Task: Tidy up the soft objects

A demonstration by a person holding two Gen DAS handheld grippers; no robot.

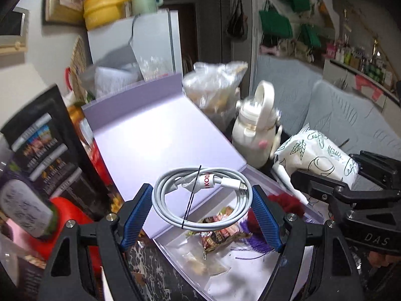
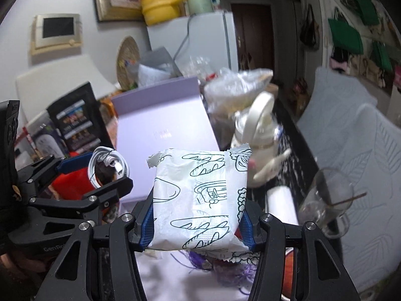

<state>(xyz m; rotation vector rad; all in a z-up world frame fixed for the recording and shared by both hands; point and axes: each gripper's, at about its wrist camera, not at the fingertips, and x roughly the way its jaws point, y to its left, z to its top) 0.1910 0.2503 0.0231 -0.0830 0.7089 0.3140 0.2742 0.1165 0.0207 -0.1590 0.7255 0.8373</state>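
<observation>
Cable [image 1: 203,198] tag reads "KOD".

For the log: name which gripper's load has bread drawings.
The right gripper: its white packet shows bread drawings; the left gripper holds a plain coiled cable.

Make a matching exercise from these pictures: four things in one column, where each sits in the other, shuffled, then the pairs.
Things:
1. coiled white cable
2. printed bread packet
3. yellow kettle
4. candy wrappers

Places:
A. on top of the white fridge
B. between the right gripper fingers
C. inside the open lilac box
D. between the left gripper fingers

Pairs: 1-D, 2-B, 3-A, 4-C
</observation>
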